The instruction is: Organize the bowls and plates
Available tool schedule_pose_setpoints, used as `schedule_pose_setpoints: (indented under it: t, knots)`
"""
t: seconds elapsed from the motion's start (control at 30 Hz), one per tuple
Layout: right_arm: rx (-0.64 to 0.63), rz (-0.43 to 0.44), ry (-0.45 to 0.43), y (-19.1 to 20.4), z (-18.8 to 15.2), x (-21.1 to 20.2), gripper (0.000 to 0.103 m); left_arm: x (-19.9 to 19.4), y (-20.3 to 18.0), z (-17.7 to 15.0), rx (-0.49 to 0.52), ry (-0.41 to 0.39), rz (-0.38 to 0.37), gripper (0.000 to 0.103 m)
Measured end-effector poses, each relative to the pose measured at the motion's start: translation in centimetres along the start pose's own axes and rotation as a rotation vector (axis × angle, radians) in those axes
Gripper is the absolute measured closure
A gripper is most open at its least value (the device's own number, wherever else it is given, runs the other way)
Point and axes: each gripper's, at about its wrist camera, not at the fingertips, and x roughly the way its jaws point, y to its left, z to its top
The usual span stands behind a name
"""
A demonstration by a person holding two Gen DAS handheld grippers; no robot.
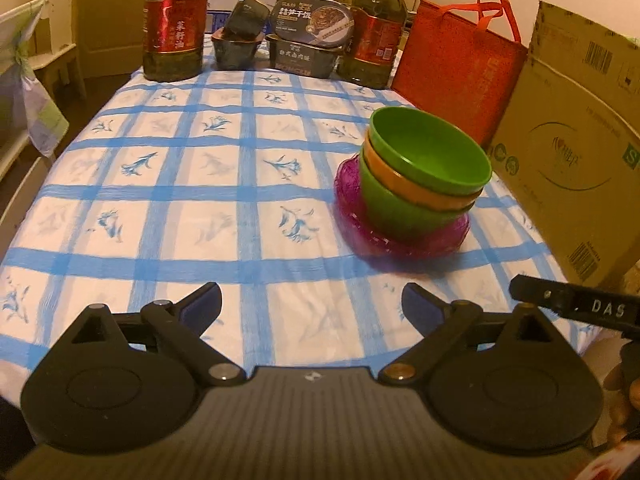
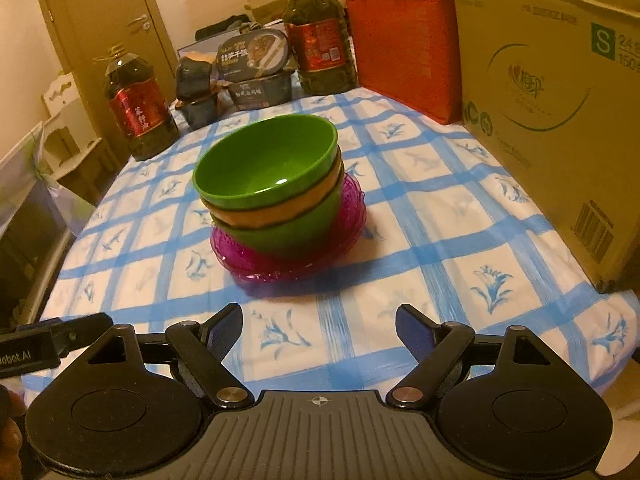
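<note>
Both claws stand wide with nothing between their blue pads: the left claw [image 1: 312, 304] and the right claw [image 2: 319, 326] each hang over the near edge of the bench [image 1: 208, 216], pointing down at the cloth.

Ahead of them sits one stack. It counts three nested bowls: a green bowl [image 2: 266, 164] on top, an orange bowl [image 2: 276, 210] under it, and a second green bowl [image 2: 288, 236] at the bottom. They rest, tilted, on purple plates [image 2: 352, 208]; how many plates there are I cannot tell. From the left claw the stack lies ahead and to the right, well apart; from the right claw it lies ahead and slightly left, nearer but not touching.

The bench carries a white cloth with blue checks and blue flowers. At its far end stand two oil bottles [image 1: 176, 20] [image 1: 376, 32] with red labels, and between them several dark food trays [image 1: 308, 40]. One red bag [image 1: 460, 60] and one large cardboard box [image 1: 580, 140] stand along the right side. A door [image 2: 104, 12] shows behind in the right wrist view.
</note>
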Motion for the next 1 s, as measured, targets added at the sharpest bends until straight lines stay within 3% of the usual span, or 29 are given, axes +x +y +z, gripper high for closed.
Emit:
schedule_pose_setpoints:
  t: [0.4,1.0]
  knots:
    - [-0.093,-0.014,0.023,1.6,-1.6,-1.7,0.020,-1.1,-0.5,-1.6,-0.021,0.036,-0.015,0.007]
    - [-0.111,-0.028,0.046,2.0,-2.6,-2.5,0.020,-1.1,-1.7,-2.6,0.022,0.063,0.003,0.007]
